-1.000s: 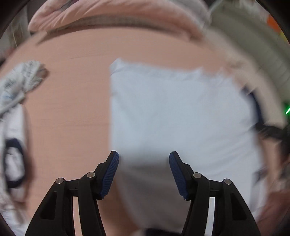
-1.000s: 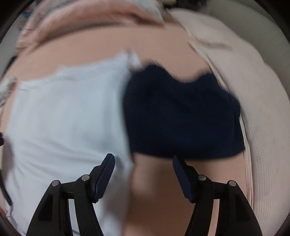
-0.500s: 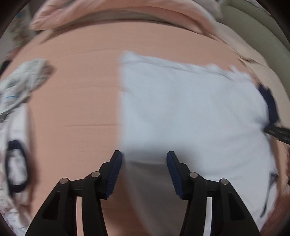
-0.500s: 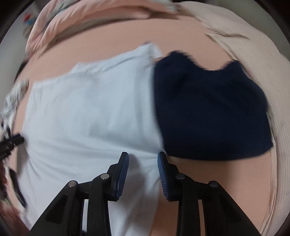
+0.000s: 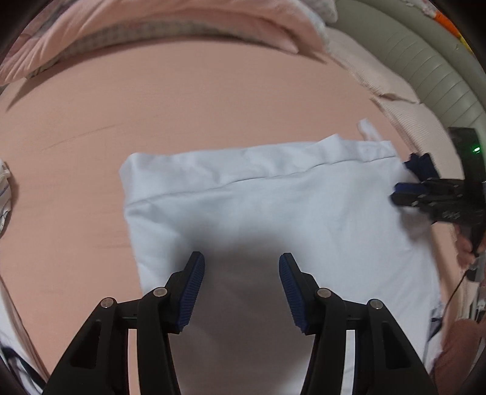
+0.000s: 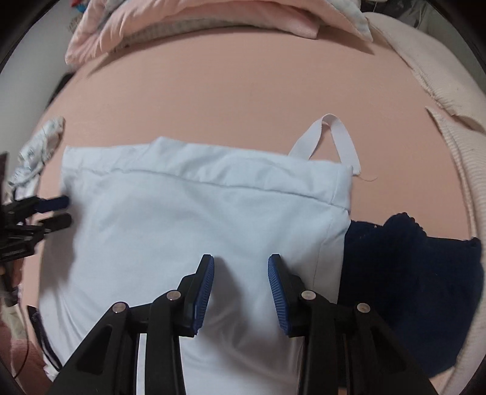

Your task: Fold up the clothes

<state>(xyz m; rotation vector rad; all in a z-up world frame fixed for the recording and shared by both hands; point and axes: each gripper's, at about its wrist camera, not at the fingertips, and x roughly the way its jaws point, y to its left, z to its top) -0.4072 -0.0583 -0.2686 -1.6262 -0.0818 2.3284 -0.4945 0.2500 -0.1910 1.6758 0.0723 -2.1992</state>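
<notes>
A pale blue folded garment [image 5: 273, 206] lies flat on the pink bed sheet [image 5: 212, 100], with a hem seam running across its far part. My left gripper [image 5: 241, 282] hovers open just above its near left part, nothing between the fingers. In the right wrist view the same garment [image 6: 197, 218] fills the centre, and a white strap loop [image 6: 331, 136] sticks out of its far right corner. My right gripper [image 6: 241, 282] stands open over the garment's near right part. A navy garment [image 6: 410, 273] lies folded against its right edge.
Pink bedding [image 6: 188, 27] is piled along the far side. A cream ribbed blanket [image 6: 455, 136] runs down the right. Patterned white clothes [image 6: 39, 145] lie at the left edge of the bed. A padded headboard [image 5: 425, 66] shows at far right.
Both grippers have shifted inward over the pale blue garment. The right gripper's fingers, narrow half a second ago, stand wider apart. The garment lies still on the sheet.
</notes>
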